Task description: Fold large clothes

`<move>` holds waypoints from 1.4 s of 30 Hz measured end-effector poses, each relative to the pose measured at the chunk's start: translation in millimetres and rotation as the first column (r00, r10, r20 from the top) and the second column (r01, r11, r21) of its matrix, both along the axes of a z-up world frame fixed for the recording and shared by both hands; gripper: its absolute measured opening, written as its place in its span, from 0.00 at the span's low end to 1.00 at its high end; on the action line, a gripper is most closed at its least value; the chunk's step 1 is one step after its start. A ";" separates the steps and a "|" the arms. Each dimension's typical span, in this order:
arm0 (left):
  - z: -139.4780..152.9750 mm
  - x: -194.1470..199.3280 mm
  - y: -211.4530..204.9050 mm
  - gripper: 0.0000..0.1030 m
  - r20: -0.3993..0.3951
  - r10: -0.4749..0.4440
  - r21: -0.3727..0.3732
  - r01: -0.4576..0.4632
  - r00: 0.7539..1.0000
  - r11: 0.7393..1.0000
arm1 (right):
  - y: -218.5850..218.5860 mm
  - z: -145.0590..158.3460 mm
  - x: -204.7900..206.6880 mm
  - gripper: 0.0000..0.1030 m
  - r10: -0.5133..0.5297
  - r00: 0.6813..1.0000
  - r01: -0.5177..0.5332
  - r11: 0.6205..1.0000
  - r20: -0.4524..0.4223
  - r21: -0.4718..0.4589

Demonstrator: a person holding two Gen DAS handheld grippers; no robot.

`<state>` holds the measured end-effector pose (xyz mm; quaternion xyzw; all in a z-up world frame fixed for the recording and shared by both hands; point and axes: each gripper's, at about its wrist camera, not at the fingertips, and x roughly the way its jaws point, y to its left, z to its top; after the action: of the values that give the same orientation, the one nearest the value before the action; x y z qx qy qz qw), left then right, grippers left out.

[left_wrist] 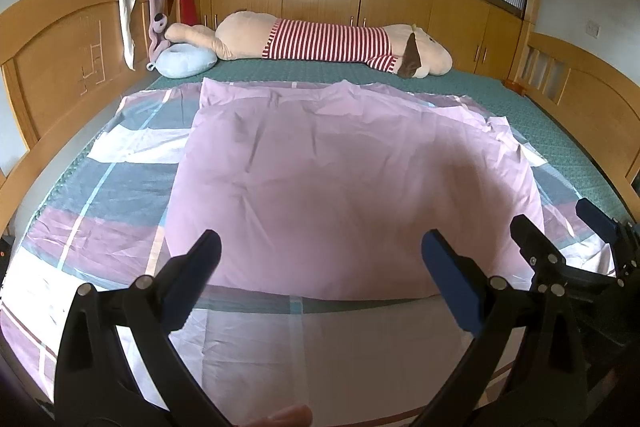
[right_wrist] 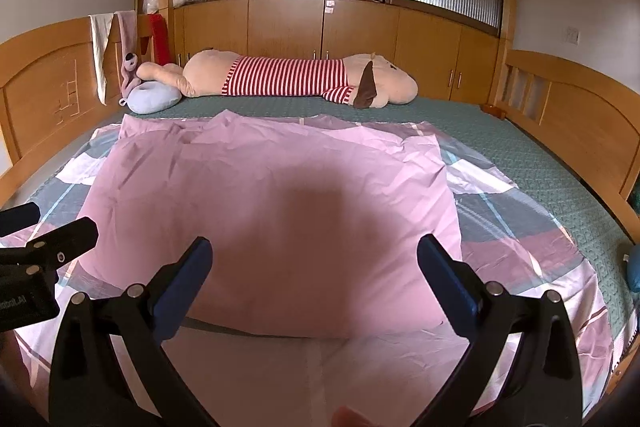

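Pink duvet cover (left_wrist: 340, 179) lies folded, lightly creased.

Nothing stands on the pink sheet (left_wrist: 340, 167); beyond its far edge the plush dog (left_wrist: 320, 41) lies across the bed (left_wrist: 560, 131).

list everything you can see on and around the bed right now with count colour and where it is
duvet cover: one, pink side folded over its pink, grey and white check side, spread on the near half of the bed
mattress cover: one, green, under everything
plush dog: one, beige in a red and white striped shirt, lying along the far edge
ring cushion: one, pale blue, far left corner
bed boards: two, light wood, left and right ends
hanging clothes: white, pink and red, over the left board
cupboards: light wood, behind the bed
left gripper: black with blue pads, open
right gripper: same, open
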<state>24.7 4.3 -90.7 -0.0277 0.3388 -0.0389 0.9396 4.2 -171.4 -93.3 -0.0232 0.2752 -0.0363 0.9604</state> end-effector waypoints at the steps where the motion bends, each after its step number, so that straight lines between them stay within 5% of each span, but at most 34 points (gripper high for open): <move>1: -0.1 0.1 0.1 0.98 -0.001 0.000 -0.001 0.000 1.000 1.000 | 0.8 -0.3 -0.1 0.99 0.002 1.000 -0.002 1.000 0.000 -0.003; 42: -6.9 4.1 0.9 0.98 -0.023 -0.007 0.006 0.007 1.000 1.000 | 9.7 -9.4 1.3 0.99 0.028 0.999 -0.028 1.000 -0.030 -0.013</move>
<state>28.8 5.2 -97.6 -0.0242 0.3500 -0.0407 0.9356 5.6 -161.7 -102.7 -0.0343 0.2888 -0.0244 0.9565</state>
